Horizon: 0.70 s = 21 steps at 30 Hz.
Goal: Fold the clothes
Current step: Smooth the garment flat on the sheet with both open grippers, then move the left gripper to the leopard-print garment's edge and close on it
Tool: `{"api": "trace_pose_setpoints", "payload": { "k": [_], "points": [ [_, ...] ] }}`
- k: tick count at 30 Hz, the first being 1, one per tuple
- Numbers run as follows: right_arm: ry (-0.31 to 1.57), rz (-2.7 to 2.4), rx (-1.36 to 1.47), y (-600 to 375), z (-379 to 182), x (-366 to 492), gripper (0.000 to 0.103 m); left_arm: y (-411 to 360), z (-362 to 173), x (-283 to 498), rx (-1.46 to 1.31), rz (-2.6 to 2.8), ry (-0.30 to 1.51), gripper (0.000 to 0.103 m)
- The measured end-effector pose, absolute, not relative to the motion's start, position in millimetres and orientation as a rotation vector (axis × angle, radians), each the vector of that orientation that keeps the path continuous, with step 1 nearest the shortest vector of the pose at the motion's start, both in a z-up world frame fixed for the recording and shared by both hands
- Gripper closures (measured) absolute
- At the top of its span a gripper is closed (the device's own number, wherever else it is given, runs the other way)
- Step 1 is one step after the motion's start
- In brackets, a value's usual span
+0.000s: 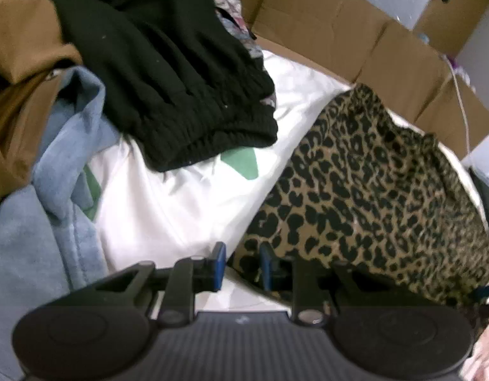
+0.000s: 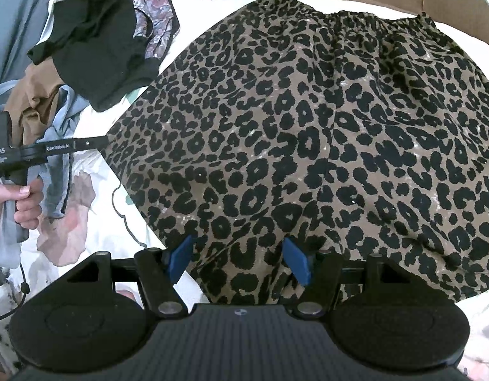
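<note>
Where the white sheet [image 1: 180, 197] covered the surface, the leopard-print garment [image 2: 308, 133] lay spread flat across it, its gathered waistband at the far edge, close to the cardboard boxes [image 1: 333, 22] behind. To the garment's left sat a heap of unfolded clothes: a black knit piece [image 1: 180, 73] on top, its ribbed hem nearly reaching the garment's left edge, a tan piece [image 1: 18, 63] and a light blue piece [image 1: 37, 241] farther left, and a floral-patterned piece [image 2: 155, 16] behind the black one. The right gripper [image 2: 238, 260] stood at the garment's near hem with its blue pads well apart, the cloth lying between them and neither pad pressing on it. The left gripper [image 1: 242, 263] was at the garment's near left corner, pads narrowly apart with the corner edge between them; whether they pinched the cloth could not be told. A hand [image 2: 18, 209] held that gripper's handle.
</note>
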State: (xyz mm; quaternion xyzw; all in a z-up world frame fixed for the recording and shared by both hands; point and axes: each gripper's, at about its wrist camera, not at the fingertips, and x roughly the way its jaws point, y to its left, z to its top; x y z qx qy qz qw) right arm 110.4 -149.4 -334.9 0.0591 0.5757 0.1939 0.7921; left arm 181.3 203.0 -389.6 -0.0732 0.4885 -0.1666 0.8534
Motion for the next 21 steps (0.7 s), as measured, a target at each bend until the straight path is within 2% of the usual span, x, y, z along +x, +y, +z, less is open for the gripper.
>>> {"api": "trace_pose_setpoints", "payload": {
  "k": [6, 8, 10, 21],
  "points": [
    [1.251, 0.434, 0.114, -146, -337, 108, 0.034, 210, -403, 192, -0.202, -0.357, 1.049, 0.079],
    [1.254, 0.435, 0.111, -145, -337, 108, 0.034, 211, -406, 194, -0.22, -0.378, 1.052, 0.073],
    [1.257, 0.436, 0.108, -145, -338, 107, 0.034, 212, -407, 194, -0.231, -0.395, 1.057, 0.071],
    [1.255, 0.451, 0.11, -137, -338, 111, 0.034, 226, -404, 191, -0.326, -0.412, 1.083, 0.075]
  ]
}}
